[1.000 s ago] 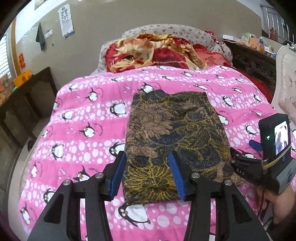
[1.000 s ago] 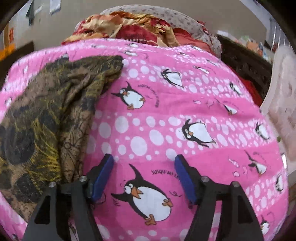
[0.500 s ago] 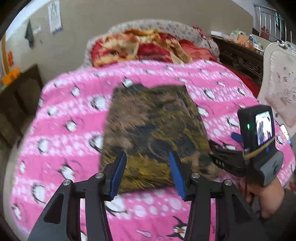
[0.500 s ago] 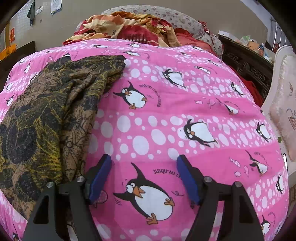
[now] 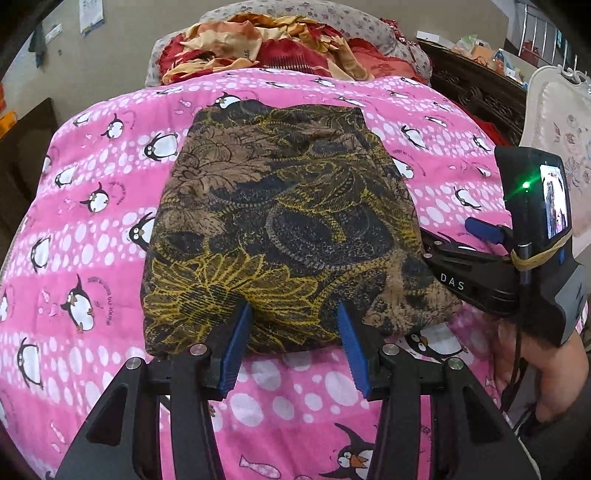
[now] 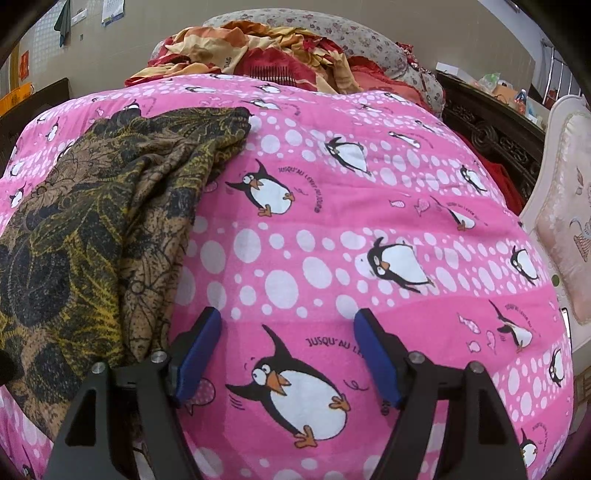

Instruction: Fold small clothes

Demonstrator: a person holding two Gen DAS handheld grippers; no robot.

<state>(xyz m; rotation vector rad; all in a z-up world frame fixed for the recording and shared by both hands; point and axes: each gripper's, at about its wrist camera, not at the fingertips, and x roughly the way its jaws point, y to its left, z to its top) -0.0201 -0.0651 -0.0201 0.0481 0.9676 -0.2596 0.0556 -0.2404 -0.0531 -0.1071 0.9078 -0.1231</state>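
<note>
Left tongs (image 5: 293, 323) moved nearer folded cloth (image 5: 280, 225); spread, over its edge | right tongs (image 6: 288, 332) spread, cloth beside-left

Pink penguin-print blanket (image 5: 110, 229), spread over the bed. Heap of red and gold bedding (image 5: 266, 44) at 12 o'clock, against a floral headboard (image 6: 332, 33). Dark carved wooden furniture (image 6: 491, 136) at 2 o'clock. Cream embroidered cushion (image 6: 569, 221) at 3 o'clock.

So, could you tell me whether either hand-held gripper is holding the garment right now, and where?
Nothing is held. The left hand-held gripper is open at the near edge of the folded garment; the right hand-held gripper is open over the blanket.
</note>
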